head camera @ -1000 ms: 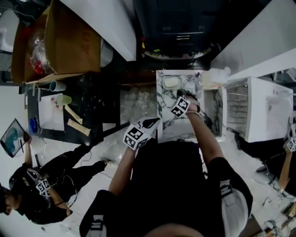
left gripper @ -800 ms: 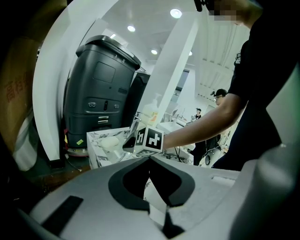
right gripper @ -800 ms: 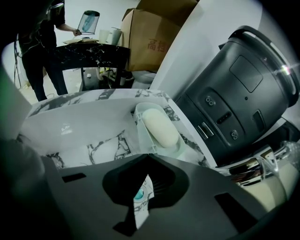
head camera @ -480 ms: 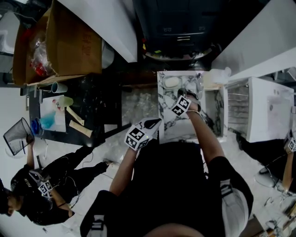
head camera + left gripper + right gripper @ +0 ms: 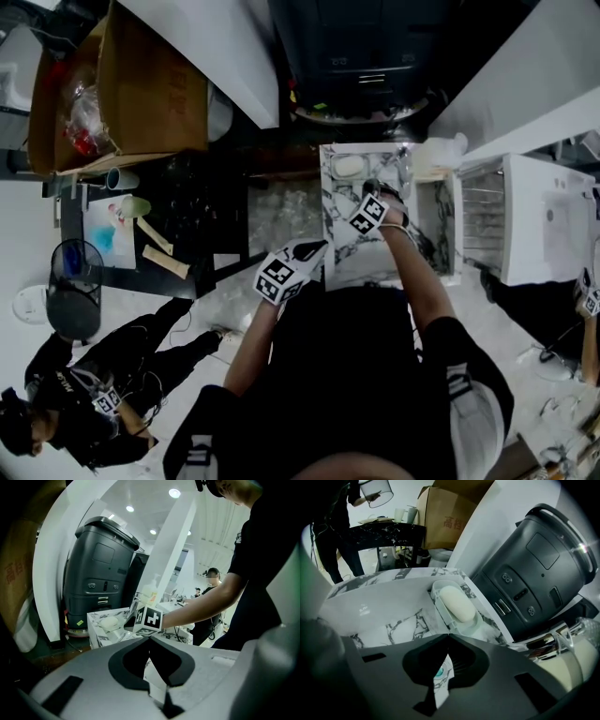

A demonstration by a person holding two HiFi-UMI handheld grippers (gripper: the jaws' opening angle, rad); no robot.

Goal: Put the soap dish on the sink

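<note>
With our left gripper (image 5: 150,637) and right gripper (image 5: 448,633) both pressed together and empty, the soap dish (image 5: 474,623) sits on the marble sink (image 5: 379,597), probably light, stiff and slick, best pinched by its rim.

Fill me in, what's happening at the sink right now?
A person works two handheld grippers. The soap dish, bar of soap in it, sits on the marble sink top. The right gripper has its jaws together right at the dish's near rim; whether they pinch it can't be told. The left gripper hangs back, shut and empty.
</note>
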